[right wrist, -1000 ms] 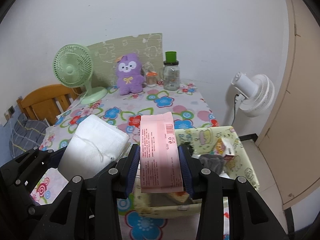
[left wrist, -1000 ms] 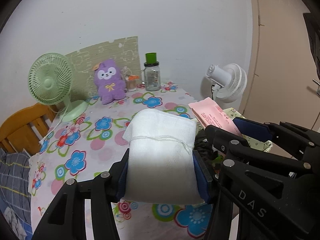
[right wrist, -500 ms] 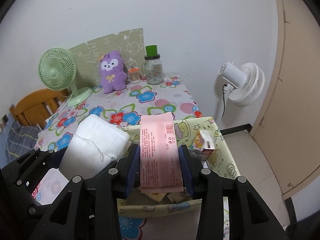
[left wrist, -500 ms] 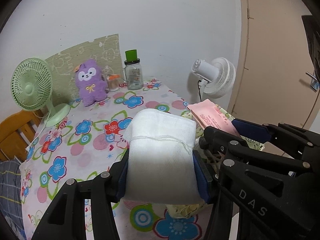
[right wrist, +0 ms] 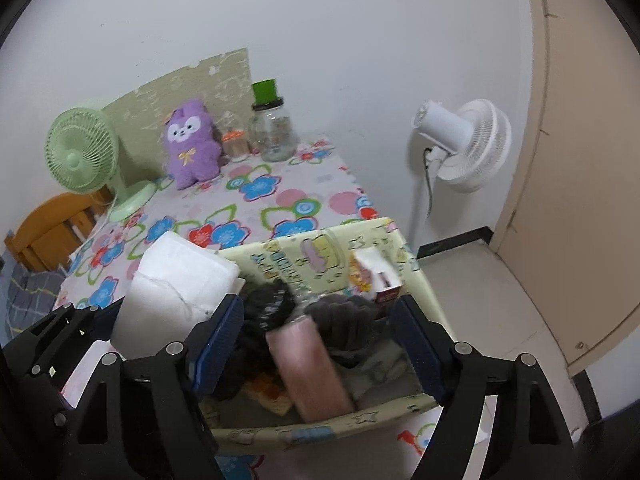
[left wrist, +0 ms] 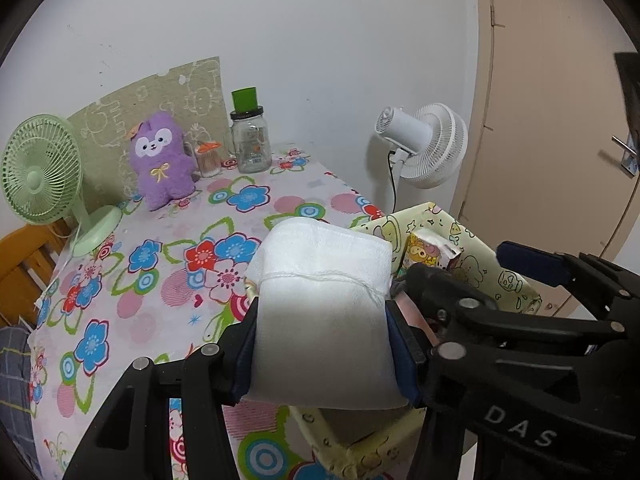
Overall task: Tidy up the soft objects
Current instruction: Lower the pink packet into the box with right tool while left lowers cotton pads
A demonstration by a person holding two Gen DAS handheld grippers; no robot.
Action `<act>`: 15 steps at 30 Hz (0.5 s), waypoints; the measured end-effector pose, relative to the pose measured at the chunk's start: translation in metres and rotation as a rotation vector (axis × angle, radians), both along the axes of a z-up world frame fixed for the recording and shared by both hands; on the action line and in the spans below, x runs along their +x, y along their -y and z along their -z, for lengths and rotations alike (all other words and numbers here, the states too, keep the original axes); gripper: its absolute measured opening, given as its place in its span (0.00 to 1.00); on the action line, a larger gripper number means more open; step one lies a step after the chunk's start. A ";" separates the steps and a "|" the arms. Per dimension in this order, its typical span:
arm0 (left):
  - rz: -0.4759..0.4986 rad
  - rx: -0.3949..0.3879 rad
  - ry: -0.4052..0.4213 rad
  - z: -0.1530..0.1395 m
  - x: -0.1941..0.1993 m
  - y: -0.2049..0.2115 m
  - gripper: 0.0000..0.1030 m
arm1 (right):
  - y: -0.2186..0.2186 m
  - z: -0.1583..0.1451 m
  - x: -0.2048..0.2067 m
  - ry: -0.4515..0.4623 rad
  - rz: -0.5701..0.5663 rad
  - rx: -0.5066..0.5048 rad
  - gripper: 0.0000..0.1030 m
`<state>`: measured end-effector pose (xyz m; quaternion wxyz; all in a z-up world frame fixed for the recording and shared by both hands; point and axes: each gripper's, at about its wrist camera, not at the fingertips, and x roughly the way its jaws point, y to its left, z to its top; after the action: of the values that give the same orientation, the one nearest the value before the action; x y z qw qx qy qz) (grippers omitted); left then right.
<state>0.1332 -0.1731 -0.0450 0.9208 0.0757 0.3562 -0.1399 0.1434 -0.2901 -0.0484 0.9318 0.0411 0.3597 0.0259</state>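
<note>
My left gripper (left wrist: 326,340) is shut on a white folded towel pack (left wrist: 320,312), held above the near left corner of the yellow cartoon-print bin (left wrist: 472,248). The towel pack also shows in the right wrist view (right wrist: 176,292). My right gripper (right wrist: 320,344) is open above the bin (right wrist: 320,420). A pink packet (right wrist: 308,364) is blurred below the open jaws, inside the bin among dark soft items (right wrist: 344,320).
A floral tablecloth (left wrist: 168,264) covers the table. At its back stand a purple plush (left wrist: 162,160), a green desk fan (left wrist: 40,176), a glass jar with a green lid (left wrist: 250,136) and a small orange-capped jar (left wrist: 208,158). A white floor fan (left wrist: 424,144) stands right of the table.
My right gripper has opened and let go of the pink packet, which now drops into the bin. Both grippers have moved right, over the bin. The left still holds the towel pack.
</note>
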 end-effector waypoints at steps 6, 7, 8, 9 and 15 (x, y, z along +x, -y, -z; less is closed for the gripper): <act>0.029 0.003 -0.006 0.005 0.007 0.014 0.57 | 0.013 0.001 0.000 0.003 0.048 -0.021 0.78; 0.030 0.003 -0.005 0.006 0.008 0.017 0.58 | 0.015 0.002 0.001 0.002 0.054 -0.024 0.78; 0.032 0.002 -0.006 0.007 0.010 0.019 0.58 | 0.018 0.002 0.001 0.000 0.060 -0.026 0.78; 0.036 -0.002 -0.012 0.008 0.012 0.021 0.58 | 0.020 0.002 0.001 -0.001 0.067 -0.029 0.78; 0.024 0.004 -0.032 0.014 0.018 0.028 0.62 | 0.027 0.001 0.002 0.005 0.089 -0.068 0.78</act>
<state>0.1514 -0.2009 -0.0585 0.9130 0.0796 0.3704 -0.1515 0.1455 -0.3168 -0.0493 0.9338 0.0254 0.3558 -0.0275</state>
